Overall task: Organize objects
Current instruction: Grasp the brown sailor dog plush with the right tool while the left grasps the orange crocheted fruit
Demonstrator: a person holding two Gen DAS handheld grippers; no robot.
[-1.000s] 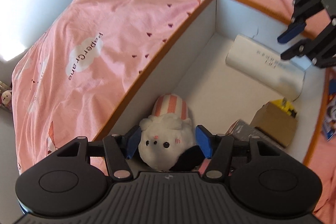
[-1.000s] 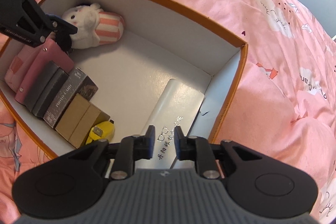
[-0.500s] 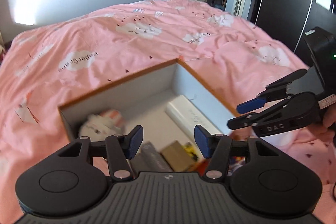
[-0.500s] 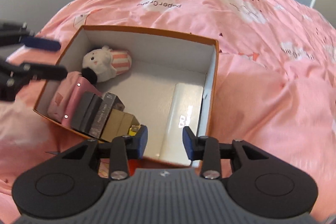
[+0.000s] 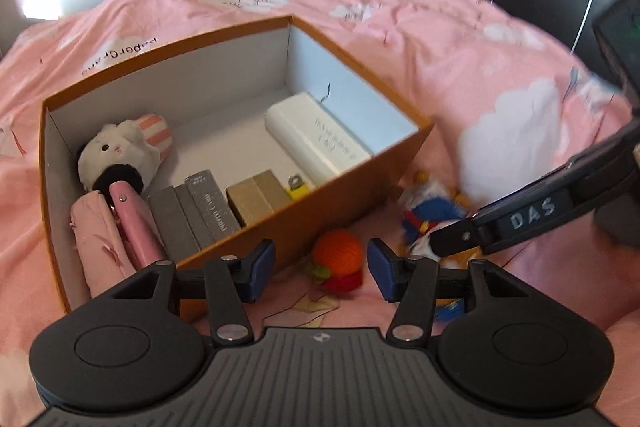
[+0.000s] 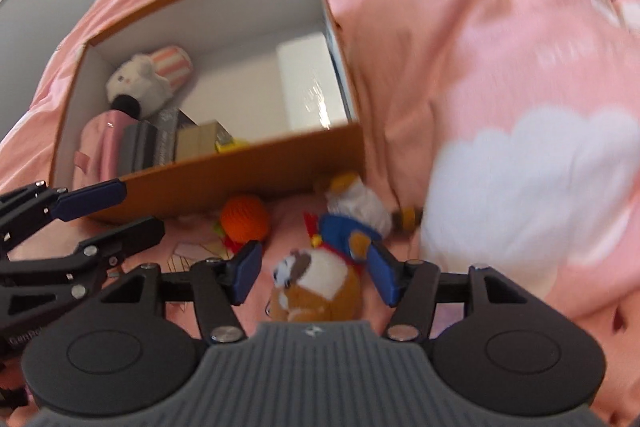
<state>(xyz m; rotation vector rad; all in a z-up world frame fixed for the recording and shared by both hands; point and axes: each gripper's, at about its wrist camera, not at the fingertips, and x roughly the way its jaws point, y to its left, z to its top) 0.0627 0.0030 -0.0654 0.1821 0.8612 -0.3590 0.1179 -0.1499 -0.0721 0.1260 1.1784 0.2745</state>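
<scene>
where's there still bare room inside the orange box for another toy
Free: the white floor of the orange box, between the white plush, the long white case and the row of small boxes. Crowded: the near wall, packed with that row and the pink pouches.

Both wrist views look steeply down, close over the bed (image 5: pixel 460 39); each shares the open box (image 5: pixel 352 183) (image 6: pixel 248 183) and orange toy (image 5: pixel 338 253) (image 6: pixel 245 219).

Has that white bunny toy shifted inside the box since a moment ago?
No. The white bunny lies in the same far corner of the orange box, above the pink pouch; only the cameras pulled back.
</scene>
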